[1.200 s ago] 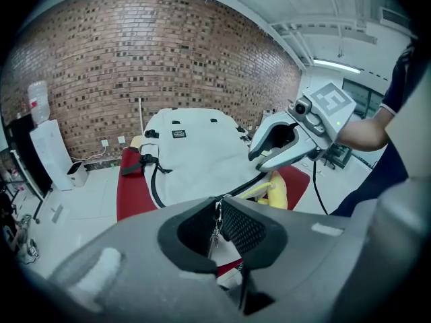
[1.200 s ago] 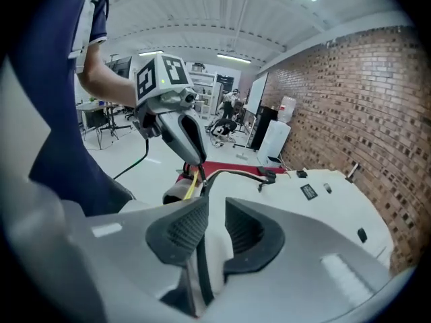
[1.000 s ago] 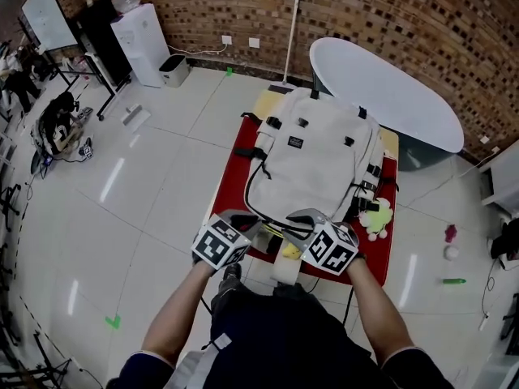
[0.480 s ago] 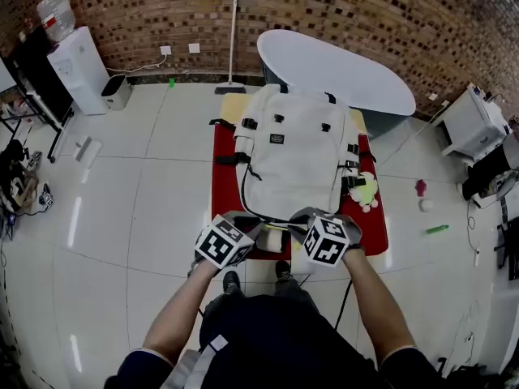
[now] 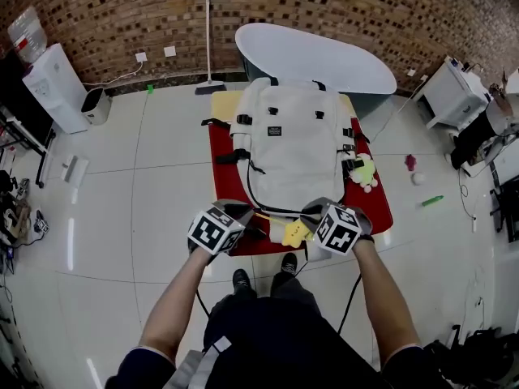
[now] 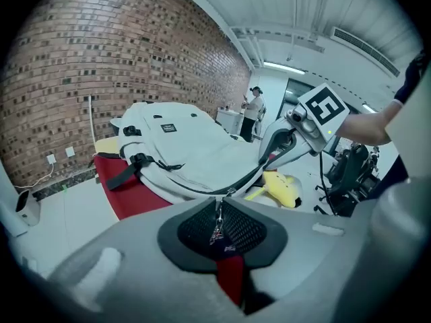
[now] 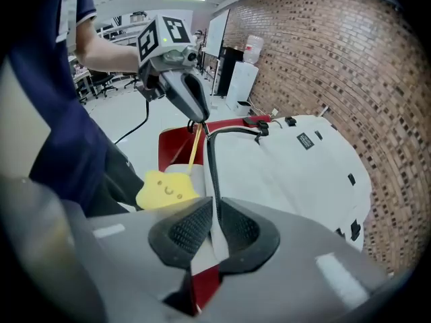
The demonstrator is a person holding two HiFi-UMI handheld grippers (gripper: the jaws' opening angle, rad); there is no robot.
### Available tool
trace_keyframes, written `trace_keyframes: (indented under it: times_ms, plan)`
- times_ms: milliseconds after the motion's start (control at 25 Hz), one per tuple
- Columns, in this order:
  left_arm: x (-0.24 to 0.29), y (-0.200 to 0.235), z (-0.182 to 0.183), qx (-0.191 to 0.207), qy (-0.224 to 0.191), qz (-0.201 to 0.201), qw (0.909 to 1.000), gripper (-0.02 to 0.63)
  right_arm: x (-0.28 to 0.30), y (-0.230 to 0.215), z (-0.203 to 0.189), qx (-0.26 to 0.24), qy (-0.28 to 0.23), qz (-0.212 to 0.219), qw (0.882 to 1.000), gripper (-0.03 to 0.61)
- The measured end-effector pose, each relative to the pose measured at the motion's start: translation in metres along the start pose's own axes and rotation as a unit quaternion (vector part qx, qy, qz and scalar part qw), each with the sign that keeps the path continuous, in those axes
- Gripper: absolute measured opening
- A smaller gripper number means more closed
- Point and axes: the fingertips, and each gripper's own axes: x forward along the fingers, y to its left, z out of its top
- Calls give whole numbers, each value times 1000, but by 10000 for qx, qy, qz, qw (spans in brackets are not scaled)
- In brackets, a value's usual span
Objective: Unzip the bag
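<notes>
place: I'm in a lab-style workroom | walls: bare brick wall (image 5: 340, 6) | floor: glossy white tiled floor (image 5: 122, 209) | around me: water dispenser (image 5: 55, 87), strip light (image 6: 289, 66) overhead, another person (image 6: 254, 112) standing across the room

left gripper (image 5: 248, 219): jaws clamp zipper pull (image 6: 217, 225); right gripper (image 5: 307, 215): jaws just closed on bag (image 7: 283, 173)

1. Your right tool (image 7: 214, 229) has just been closing its jaws, and they now pinch the near edge of the white bag (image 7: 289, 173), right beside its dark zipper (image 7: 209, 163).
2. The zipper runs away from you to your left tool (image 7: 200, 121), whose tips meet it.
3. A yellow star toy (image 7: 167, 189) sits just left of the bag's near edge.
4. The red worktop (image 7: 176, 145) shows beyond the toy.
</notes>
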Motion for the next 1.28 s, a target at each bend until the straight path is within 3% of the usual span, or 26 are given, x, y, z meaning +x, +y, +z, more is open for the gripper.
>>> trace_keyframes:
  times_ms: [240, 600, 1280]
  plan:
    - [-3, 37, -1, 107, 49, 213, 9997, 35, 1, -2, -4, 176, 52, -61, 9998, 43]
    - [3, 77, 11, 592, 214, 531, 9966, 35, 1, 2, -6, 472, -1, -175, 9987, 40]
    - [45, 143, 30, 915, 426, 941, 9904, 35, 2, 5, -8, 927, -126, -220, 9954, 32]
